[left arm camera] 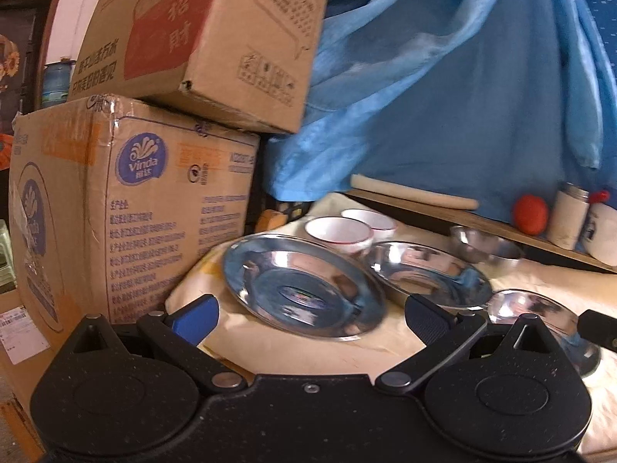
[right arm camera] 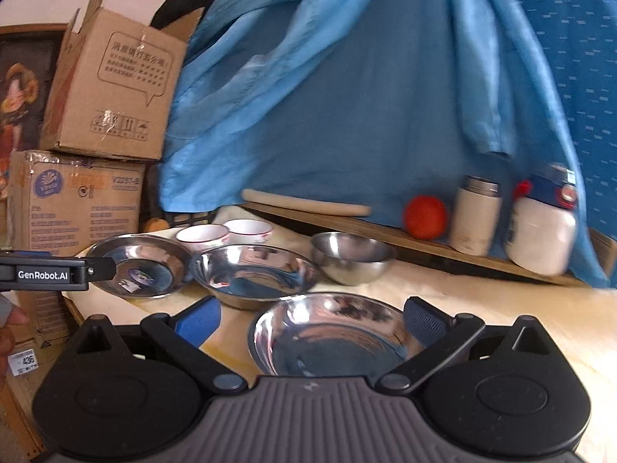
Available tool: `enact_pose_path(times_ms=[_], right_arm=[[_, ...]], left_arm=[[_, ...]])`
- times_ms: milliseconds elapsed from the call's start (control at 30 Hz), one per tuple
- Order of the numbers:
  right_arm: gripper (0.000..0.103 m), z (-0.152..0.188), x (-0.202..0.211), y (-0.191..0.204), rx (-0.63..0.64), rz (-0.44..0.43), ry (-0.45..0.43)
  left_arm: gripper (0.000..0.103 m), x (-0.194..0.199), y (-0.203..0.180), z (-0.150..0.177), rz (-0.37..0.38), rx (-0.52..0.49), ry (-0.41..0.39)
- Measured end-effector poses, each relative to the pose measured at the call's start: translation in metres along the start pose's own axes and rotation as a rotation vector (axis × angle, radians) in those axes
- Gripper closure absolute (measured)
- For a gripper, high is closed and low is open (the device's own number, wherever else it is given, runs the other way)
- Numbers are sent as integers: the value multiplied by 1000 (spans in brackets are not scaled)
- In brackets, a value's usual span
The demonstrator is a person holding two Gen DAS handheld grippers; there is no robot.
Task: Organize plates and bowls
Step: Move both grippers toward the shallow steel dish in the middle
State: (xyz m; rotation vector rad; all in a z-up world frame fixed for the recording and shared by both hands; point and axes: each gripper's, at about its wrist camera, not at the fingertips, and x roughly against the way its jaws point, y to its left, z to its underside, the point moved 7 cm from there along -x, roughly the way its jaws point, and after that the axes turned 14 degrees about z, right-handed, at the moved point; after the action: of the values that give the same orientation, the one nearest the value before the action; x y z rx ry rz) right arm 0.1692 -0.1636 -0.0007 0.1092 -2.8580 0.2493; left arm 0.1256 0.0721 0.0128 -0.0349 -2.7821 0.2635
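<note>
On the cream tabletop lie a flat steel plate (left arm camera: pixel 304 289) (right arm camera: pixel 140 266), a deeper steel plate (left arm camera: pixel 428 274) (right arm camera: pixel 254 274), a near steel dish (right arm camera: pixel 331 335) (left arm camera: pixel 540 316), a small steel bowl (right arm camera: pixel 351 256) (left arm camera: pixel 486 247) and two white red-rimmed bowls (left arm camera: pixel 339 233) (right arm camera: pixel 202 236), (left arm camera: pixel 370 220) (right arm camera: pixel 248 230). My left gripper (left arm camera: pixel 308 320) is open and empty, just in front of the flat plate. My right gripper (right arm camera: pixel 314 322) is open and empty, its fingers either side of the near dish. The left gripper's side (right arm camera: pixel 50 272) shows at the left of the right wrist view.
Two stacked cardboard boxes (left arm camera: pixel 135 200) (right arm camera: pixel 77 196) stand at the left. A blue cloth (right arm camera: pixel 347 115) hangs behind. A wooden shelf (right arm camera: pixel 424 245) at the back holds a rolling pin (right arm camera: pixel 304 202), a red ball (right arm camera: pixel 424 216), a thermos (right arm camera: pixel 476 216) and a white jar (right arm camera: pixel 540 227).
</note>
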Motion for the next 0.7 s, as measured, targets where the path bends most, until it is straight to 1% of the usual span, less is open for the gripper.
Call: enact_pose_path(times_ms=[167,300,433,533,633,700], right_arm=[[0,-12,-26,10,31,-69,14],[0,-16,-44,15,73,-88,20],[0,-21,-61,11,84,-86,22],[0,-24,-75,4,74,-79,28],[0,-25,-90,-4,51,-78,49],[0,-24,-98,-10,34,-88,70]], left_arm=[[1,-13,15,-7,-44,2,10],[1,-23,16,-10,-37,0,14],[1,-34,5,-17,-1,-19,9],[1,-44,-7,-22,39,-34,6],[1,-59,-20,-28,81,-62,13],[1,-71,-26,-32,120,-80,37]])
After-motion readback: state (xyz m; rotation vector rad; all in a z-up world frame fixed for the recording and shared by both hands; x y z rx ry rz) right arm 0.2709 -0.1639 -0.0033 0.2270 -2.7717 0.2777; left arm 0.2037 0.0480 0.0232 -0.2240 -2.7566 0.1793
